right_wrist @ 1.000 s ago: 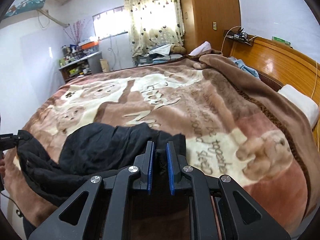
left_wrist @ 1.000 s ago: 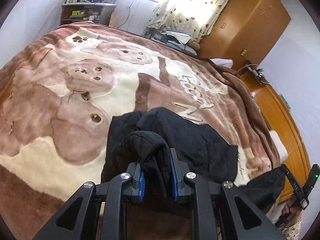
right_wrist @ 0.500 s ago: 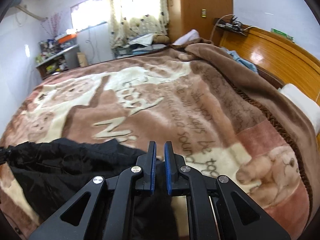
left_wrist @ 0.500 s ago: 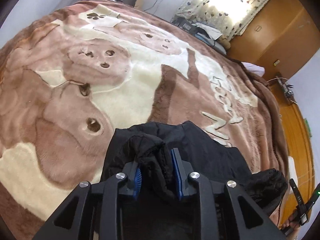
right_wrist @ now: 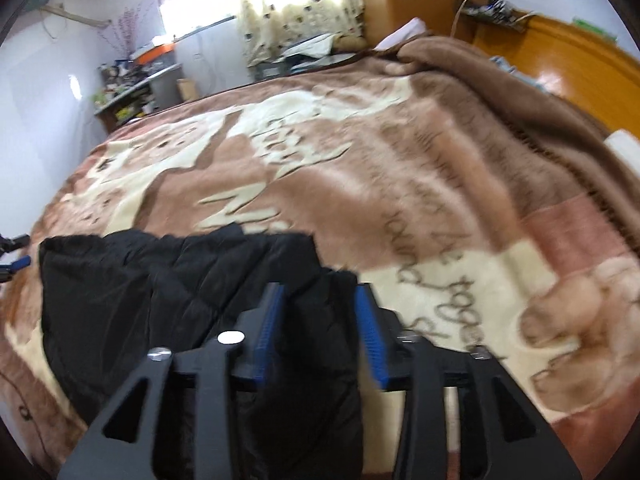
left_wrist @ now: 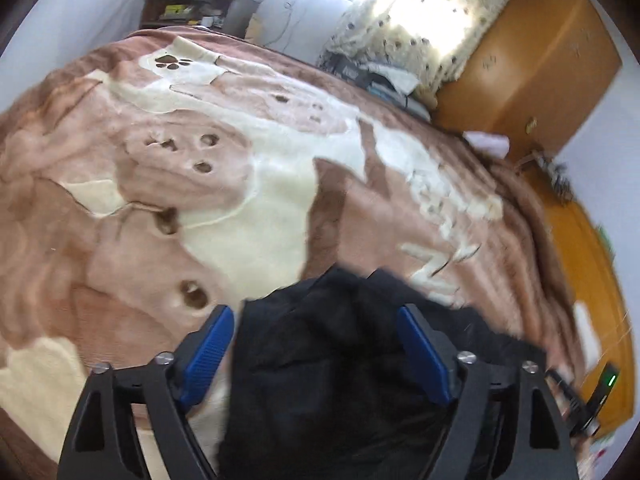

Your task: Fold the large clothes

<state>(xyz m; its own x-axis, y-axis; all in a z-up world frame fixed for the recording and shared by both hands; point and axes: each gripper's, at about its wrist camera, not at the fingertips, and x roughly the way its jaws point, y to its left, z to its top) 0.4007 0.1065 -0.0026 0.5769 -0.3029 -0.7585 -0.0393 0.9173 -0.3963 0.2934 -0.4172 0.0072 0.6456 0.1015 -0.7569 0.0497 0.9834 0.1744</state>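
Trouble could start right now, because I am letting go of the black coat [right_wrist: 168, 292] with both grippers at once. It lies on the near part of the brown blanket [right_wrist: 420, 168] that covers the bed, a dark puffy heap close to me.

My left gripper [left_wrist: 316, 344] has its jaws spread wide and opening more. A thick lump of coat sits between the blue pads [left_wrist: 208, 348], but they do not squeeze it. My right gripper [right_wrist: 316, 332] is about half open and opening too. Coat cloth sits between its pads as well, and I think they are clear of it, though the gap is small.

Here is what I worry about. The coat is puffy and springy, so I think the fold may pop back up once nothing presses on it. The right gripper's pads are close to the cloth, so if I pull back too soon they may catch it and drag the fold open. The blanket is soft and fuzzy, so the coat may cling and bunch if I slide it. The near end of the coat is hidden under my grippers, so I cannot tell if it hangs off the bed.
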